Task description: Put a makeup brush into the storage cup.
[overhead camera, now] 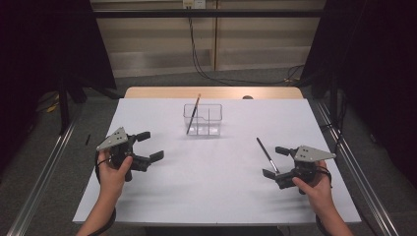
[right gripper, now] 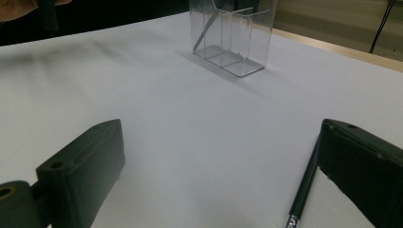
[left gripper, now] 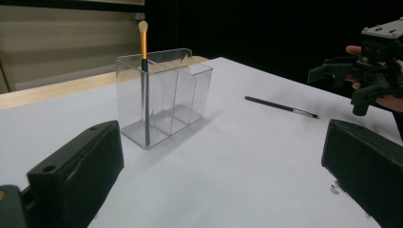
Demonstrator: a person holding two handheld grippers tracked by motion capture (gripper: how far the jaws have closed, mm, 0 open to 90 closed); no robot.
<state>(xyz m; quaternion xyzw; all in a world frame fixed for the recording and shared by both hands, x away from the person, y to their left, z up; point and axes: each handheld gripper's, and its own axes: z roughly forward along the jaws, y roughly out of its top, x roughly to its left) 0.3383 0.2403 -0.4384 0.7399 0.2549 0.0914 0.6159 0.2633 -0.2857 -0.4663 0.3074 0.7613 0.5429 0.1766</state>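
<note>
A clear box (overhead camera: 203, 119) stands on the white table (overhead camera: 211, 196), toward the far side. A brush with a gold handle (overhead camera: 193, 114) leans inside the box, in its left part, with the soft tip poking out of the top. A black brush (overhead camera: 267, 155) lies flat on the table, in front of the box and off to its right. The right gripper (overhead camera: 277, 162) is right at this brush — its jaws are wide open and hold nothing, and the brush lies just beside one jaw. The left gripper (overhead camera: 150, 146) sits in front of the box and to its left, well away from it — its jaws are wide open too, with nothing between them.
</note>
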